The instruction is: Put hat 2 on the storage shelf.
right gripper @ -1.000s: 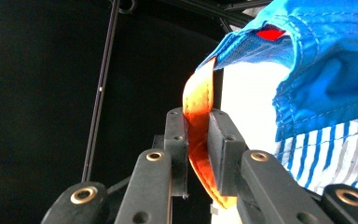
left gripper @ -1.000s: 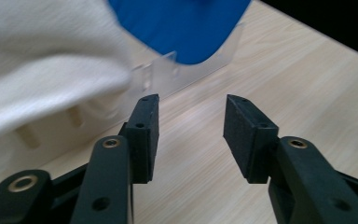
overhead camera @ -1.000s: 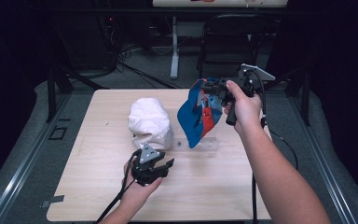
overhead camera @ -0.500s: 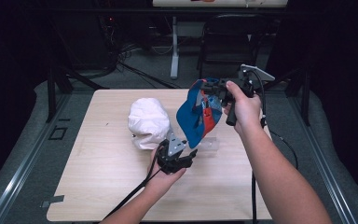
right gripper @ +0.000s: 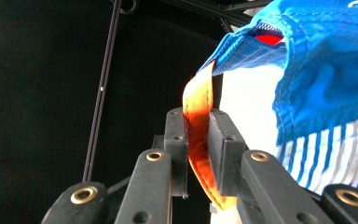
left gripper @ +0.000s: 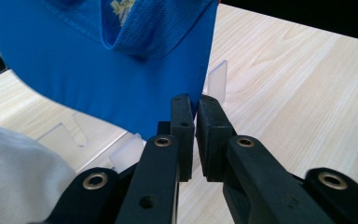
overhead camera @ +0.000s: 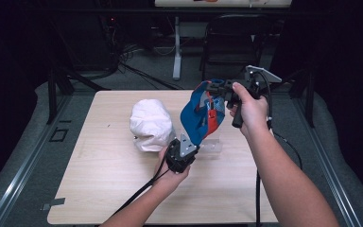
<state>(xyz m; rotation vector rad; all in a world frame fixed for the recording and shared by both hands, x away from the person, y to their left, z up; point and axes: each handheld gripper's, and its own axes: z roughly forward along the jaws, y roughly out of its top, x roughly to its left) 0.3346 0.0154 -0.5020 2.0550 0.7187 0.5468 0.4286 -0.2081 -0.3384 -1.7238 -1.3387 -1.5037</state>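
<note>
High view: blue cap (overhead camera: 199, 113) held up above the bench (overhead camera: 99, 189), just right of the white bundle (overhead camera: 149, 125) lying on the wood. Right tool (overhead camera: 216, 88) at the cap's upper edge, clamped there, hand wrapped round the grip. Left tool (overhead camera: 187, 144) at the cap's lowest point, below and right of the white bundle, its jaws just closed onto the brim. Clear plastic stand (overhead camera: 212, 144) on the bench under the cap, partly hidden by it.

Left gripper view: left tool (left gripper: 195, 108) pinched narrow on the lower edge of the cap's blue brim (left gripper: 98, 79), the fabric caught between the two black pads. Clear stand (left gripper: 218, 79) upright just behind the brim's corner, more of it low at the left. White bundle (left gripper: 18, 172) in the lower left corner, below the brim.

Right gripper view: right tool (right gripper: 196, 116) closed on the orange strap (right gripper: 198, 126) hanging from the cap's back; blue fabric and striped lining (right gripper: 326, 93) up and to the right of the strap.
</note>
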